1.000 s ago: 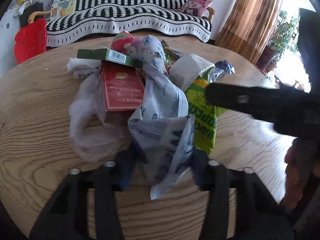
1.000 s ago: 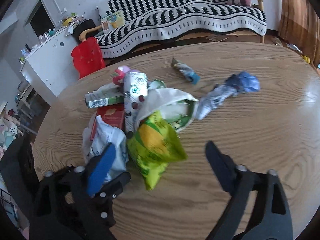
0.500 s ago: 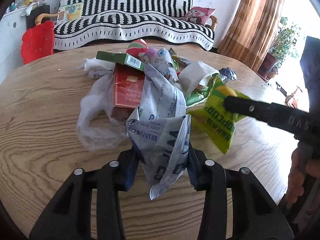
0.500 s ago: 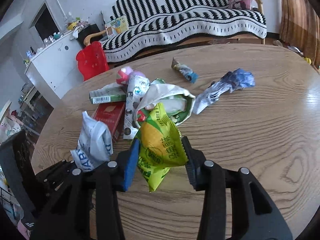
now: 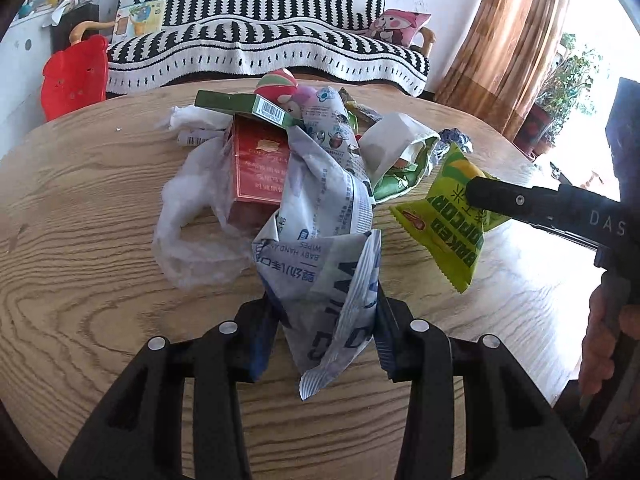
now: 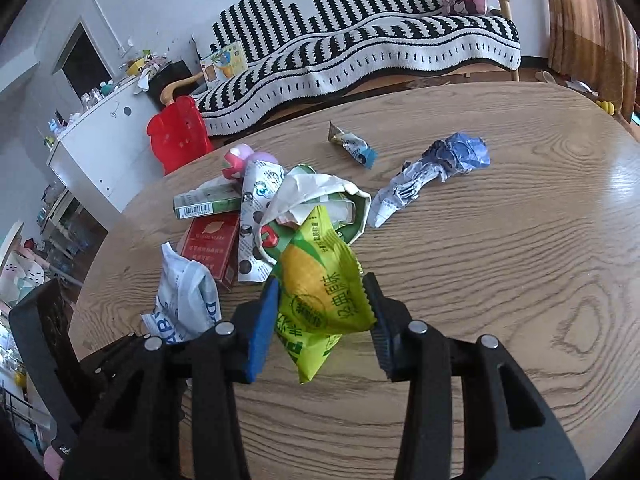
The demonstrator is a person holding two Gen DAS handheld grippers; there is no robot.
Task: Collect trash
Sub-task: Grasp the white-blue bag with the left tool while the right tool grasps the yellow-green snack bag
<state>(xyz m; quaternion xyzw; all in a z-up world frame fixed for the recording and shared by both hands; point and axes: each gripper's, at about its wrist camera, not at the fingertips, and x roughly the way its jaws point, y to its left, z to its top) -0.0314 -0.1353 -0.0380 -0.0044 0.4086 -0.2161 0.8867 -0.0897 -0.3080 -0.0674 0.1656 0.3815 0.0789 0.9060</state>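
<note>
While both grippers were over the wooden table, we had each of them clamped on a piece of trash. Our left gripper pinched the white wipes packet between its blue-padded fingers, the packet's crumpled upper part rising toward the heap. Our right gripper gripped the green popcorn bag, which hung between its fingers with the lower corner drooping above the tabletop. From the left wrist view, that same bag showed at the tip of the right gripper's black finger, just to the right of the heap.

On the table lay the rest of the litter: a red carton, a green box with a barcode, a spotted wrapper, and a white paper bag with green packaging inside it. Farther off, well apart from the heap, lay a crumpled blue wrapper and a small candy wrapper. A striped sofa stood behind the table.
</note>
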